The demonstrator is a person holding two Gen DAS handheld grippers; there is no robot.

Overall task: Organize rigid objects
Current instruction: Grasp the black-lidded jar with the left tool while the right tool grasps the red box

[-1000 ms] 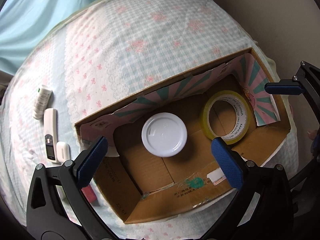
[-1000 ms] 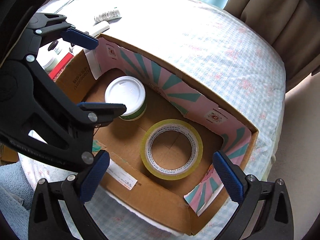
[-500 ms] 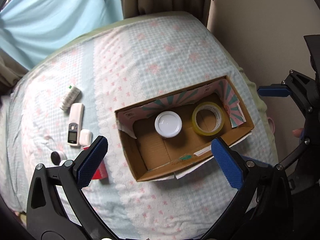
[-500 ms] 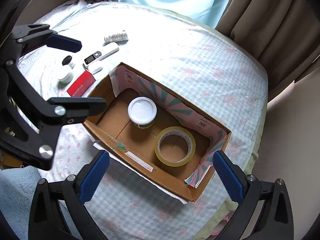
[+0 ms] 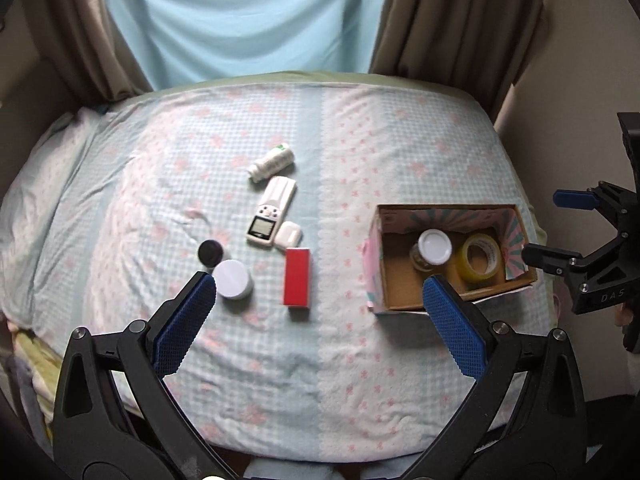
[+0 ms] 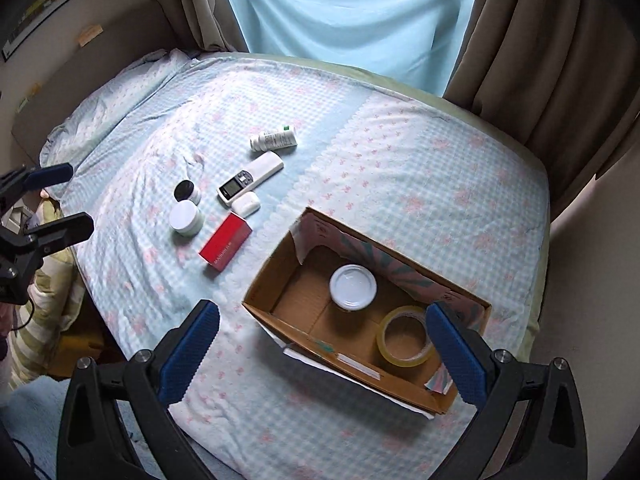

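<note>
Left gripper: held high over the bed, lower middle of the left wrist frame, blue pads spread wide, nothing between them.
Right gripper: lower middle of its own frame, jaws wide apart and empty, hovering over the near edge of the box.
Cardboard box: open-topped, lower right of the right wrist frame, resting on the checked bedspread.
Inside the box: a white-lidded jar standing upright near the middle, and a roll of yellow tape lying flat toward the right end; the two sit apart.
Loose items: centre-left of both frames, well apart from the box.
Red box: lying flat, nearest the cardboard box.
Small white case: just beside the remote control.
White bottle: on its side, beyond the remote.
White-lidded tub: upright, touching or just beside a black-lidded pot.
Backdrop: pale blue curtain between brown drapes, top of frame.
</note>
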